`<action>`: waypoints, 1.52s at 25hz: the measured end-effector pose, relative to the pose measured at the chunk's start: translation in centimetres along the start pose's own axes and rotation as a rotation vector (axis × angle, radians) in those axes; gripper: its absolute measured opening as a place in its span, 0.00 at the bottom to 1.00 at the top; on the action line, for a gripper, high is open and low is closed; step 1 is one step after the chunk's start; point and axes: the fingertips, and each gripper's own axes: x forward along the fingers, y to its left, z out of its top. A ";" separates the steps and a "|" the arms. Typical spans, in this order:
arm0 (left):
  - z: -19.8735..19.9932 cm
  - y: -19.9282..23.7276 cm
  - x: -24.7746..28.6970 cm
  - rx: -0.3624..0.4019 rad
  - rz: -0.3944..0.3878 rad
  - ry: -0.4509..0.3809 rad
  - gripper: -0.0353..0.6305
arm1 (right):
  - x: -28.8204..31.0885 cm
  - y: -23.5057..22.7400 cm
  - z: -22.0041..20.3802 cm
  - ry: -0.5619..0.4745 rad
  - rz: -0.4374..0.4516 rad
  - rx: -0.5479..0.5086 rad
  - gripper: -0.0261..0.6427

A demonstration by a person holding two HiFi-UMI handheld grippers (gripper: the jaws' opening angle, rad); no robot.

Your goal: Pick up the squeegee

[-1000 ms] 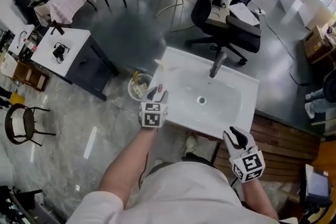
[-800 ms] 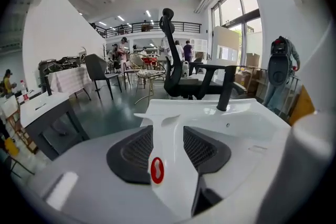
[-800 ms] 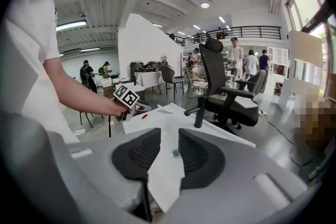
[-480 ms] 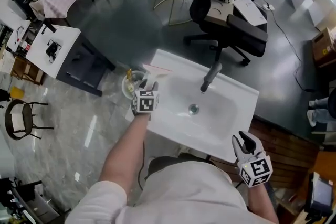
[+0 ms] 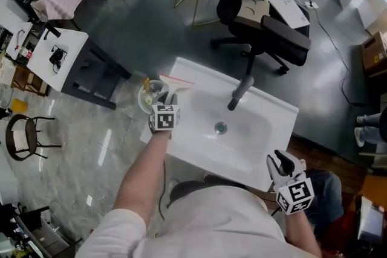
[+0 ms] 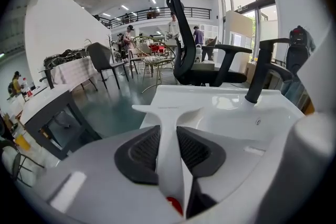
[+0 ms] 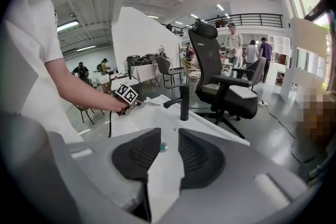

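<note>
A white squeegee with a red-edged blade lies on the far left corner of the white sink. My left gripper is over its handle. In the left gripper view the squeegee runs straight between the dark pads, which are closing and touch it on both sides; the left gripper points down at the rim. My right gripper hovers off the sink's near right corner. Nothing sits between the jaws of the right gripper, which stand a little apart.
A black faucet stands at the sink's back and a drain in its basin. A small bin sits on the floor left of the sink. A black office chair stands behind, a white desk at left.
My left gripper moved forward to the sink's far left corner and its jaws came in round the squeegee handle. The right gripper drifted slightly along the near right corner.
</note>
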 end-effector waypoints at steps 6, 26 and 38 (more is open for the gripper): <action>0.6 -0.4 -1.7 -0.044 -0.022 -0.023 0.21 | 0.6 1.8 0.7 -0.012 0.025 -0.012 0.18; 0.7 0.4 -18.1 -0.061 -0.150 -0.150 0.21 | 1.2 12.2 2.1 -0.081 0.015 -0.039 0.15; -3.3 3.5 -31.6 -0.041 -0.215 -0.221 0.21 | 0.9 20.1 1.6 -0.122 -0.054 -0.063 0.04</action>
